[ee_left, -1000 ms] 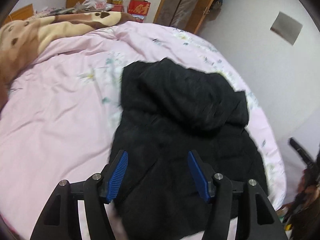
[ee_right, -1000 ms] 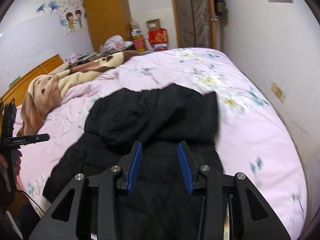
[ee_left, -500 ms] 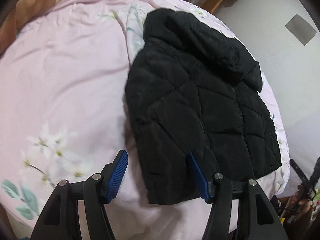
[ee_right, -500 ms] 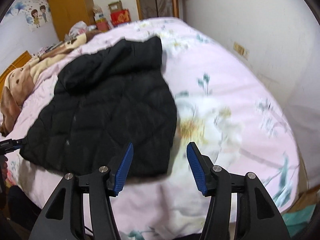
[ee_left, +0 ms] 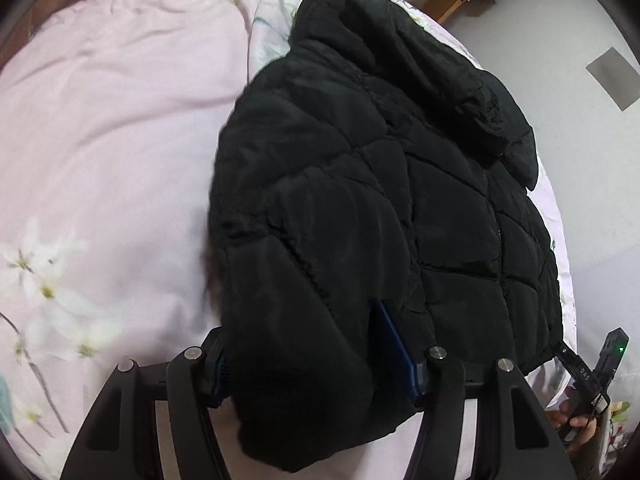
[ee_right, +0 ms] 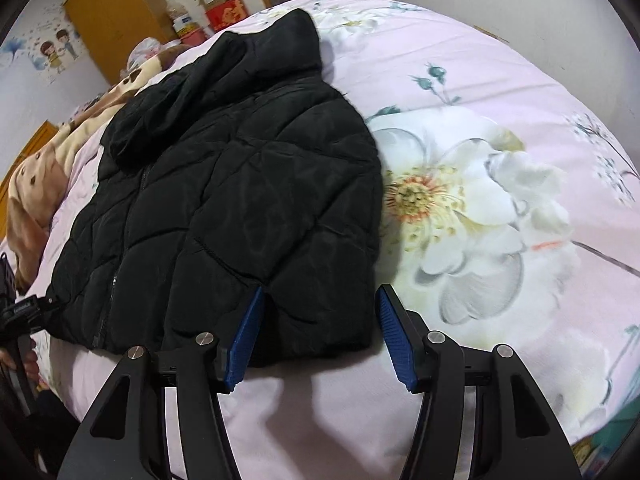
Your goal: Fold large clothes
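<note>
Black quilted puffer jacket [ee_right: 224, 200] lies lower left on the pink floral bed [ee_right: 460, 80]. Your right claw [ee_right: 320, 336] gapes, straddling its hem corner; left claw [ee_left: 316, 356] likewise spread around the other corner. Puffy, slippery: bite deep.

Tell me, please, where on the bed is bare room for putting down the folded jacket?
Free: the pink quilt beside the black jacket in the left wrist view, and the big-flower patch beside it in the right wrist view. Crowded: the far end near the brown blanket.
</note>
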The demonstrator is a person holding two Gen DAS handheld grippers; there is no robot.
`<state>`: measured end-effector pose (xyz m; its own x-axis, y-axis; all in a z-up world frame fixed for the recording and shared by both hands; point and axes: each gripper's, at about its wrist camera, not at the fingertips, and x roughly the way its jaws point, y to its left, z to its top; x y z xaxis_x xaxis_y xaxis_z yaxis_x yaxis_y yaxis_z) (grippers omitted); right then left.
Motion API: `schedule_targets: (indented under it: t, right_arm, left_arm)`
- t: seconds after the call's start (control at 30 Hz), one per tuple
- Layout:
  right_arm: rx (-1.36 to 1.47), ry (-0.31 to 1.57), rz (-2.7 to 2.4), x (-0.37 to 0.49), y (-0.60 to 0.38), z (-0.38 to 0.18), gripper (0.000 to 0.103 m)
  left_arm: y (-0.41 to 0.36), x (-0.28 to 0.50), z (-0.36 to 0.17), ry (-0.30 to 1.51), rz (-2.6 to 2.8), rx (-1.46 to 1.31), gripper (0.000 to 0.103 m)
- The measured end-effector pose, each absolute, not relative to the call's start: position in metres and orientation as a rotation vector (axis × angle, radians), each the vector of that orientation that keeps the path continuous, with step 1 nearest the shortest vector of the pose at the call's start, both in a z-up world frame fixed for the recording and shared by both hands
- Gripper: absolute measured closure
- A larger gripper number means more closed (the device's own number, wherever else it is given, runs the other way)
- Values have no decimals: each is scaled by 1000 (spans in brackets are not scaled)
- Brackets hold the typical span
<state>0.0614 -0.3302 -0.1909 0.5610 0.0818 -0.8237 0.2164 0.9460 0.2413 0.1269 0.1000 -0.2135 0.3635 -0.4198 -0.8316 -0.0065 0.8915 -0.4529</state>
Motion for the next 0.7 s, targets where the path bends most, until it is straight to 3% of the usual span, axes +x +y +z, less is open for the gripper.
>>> schedule_targets:
  t: [0.1, 0.17, 0.33, 0.4, 0.7]
  right_arm:
    - [334, 991, -93, 65, -327, -194, 45]
    - [342, 991, -96, 64, -326, -195, 46]
    - [297, 967, -87, 60, -317, -183, 75]
    - [295, 947, -75, 57, -315, -176, 84]
    - [288, 840, -20, 19, -309, -123, 88]
  left_arm:
    - [98, 125, -215, 1169, -253, -413, 41]
    - [96, 123, -212, 1159, -246, -411, 46]
    - [89, 116, -191, 1104, -256, -345, 75]
    - [87, 111, -179, 1082, -259, -324, 78]
    - [92, 78, -127, 1008, -304, -313, 81]
